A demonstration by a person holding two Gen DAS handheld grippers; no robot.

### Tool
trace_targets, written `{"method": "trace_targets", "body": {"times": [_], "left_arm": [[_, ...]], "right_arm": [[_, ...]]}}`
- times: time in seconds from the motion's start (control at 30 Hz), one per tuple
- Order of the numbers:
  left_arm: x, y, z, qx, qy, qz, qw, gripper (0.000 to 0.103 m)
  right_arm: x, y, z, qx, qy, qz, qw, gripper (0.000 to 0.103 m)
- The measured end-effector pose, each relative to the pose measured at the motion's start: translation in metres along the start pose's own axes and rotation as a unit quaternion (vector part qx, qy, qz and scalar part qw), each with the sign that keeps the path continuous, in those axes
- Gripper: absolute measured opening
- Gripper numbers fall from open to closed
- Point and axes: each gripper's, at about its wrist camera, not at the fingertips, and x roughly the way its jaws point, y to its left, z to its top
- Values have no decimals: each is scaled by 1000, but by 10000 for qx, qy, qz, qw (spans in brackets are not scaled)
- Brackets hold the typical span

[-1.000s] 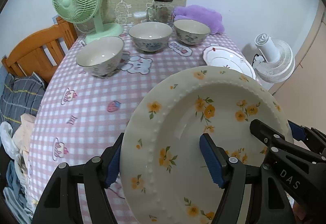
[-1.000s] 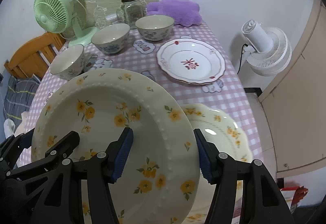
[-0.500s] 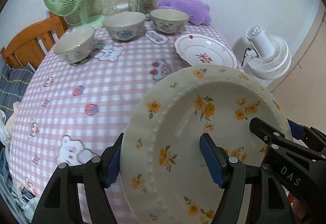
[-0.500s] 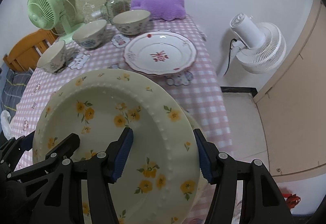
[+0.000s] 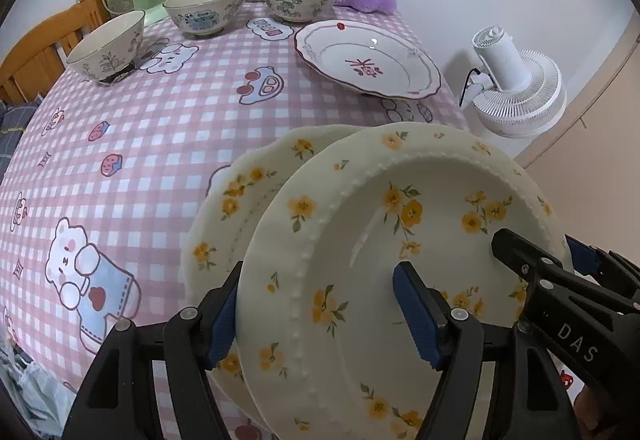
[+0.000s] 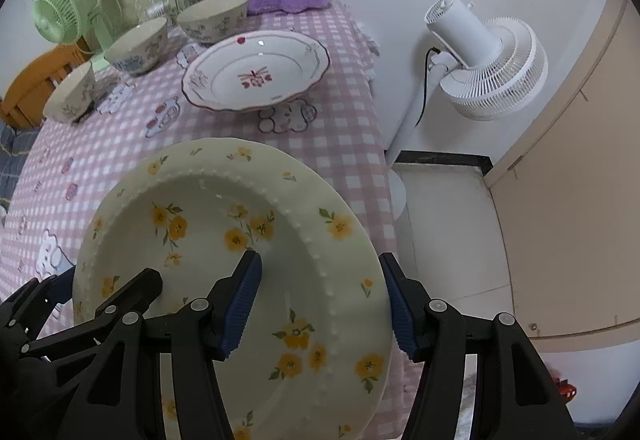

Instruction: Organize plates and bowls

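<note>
Both grippers, left gripper (image 5: 316, 316) and right gripper (image 6: 320, 304), are clamping the yellow-flowered plate (image 5: 400, 260), probably hovering over its twin plate (image 5: 240, 200); red-patterned plate (image 5: 368, 58) at 12 o'clock and three bowls (image 5: 204, 12) at 11 are waiting unstacked.

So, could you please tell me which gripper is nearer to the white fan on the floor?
Right. The right gripper grips the held yellow-flowered plate on the rim facing the white fan; the left gripper grips the opposite rim.

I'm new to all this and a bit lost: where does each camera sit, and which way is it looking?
Left wrist: on the left gripper, looking down over the held plate to a matching plate and the table; the right gripper shows too.
Right wrist: on the right gripper, looking down over the plate to table and floor fan; the left gripper's fingers show.
Shared: plate, red plate, bowls.
</note>
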Motion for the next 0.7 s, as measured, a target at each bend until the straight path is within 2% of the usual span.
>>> {"method": "trace_targets", "body": {"times": [0.27, 0.37, 0.7], "left_arm": [[16, -2, -2, -182, 124, 38, 9998, 74], [20, 1, -1, -258, 167, 105, 9995, 74], [22, -4, 4, -137, 3, 443, 9989, 79]], "right_arm": [[13, -5, 3, -88, 87, 41, 9999, 63], [17, -3, 4, -159, 93, 42, 9998, 60], [26, -2, 7, -197, 178, 52, 9996, 54]]}}
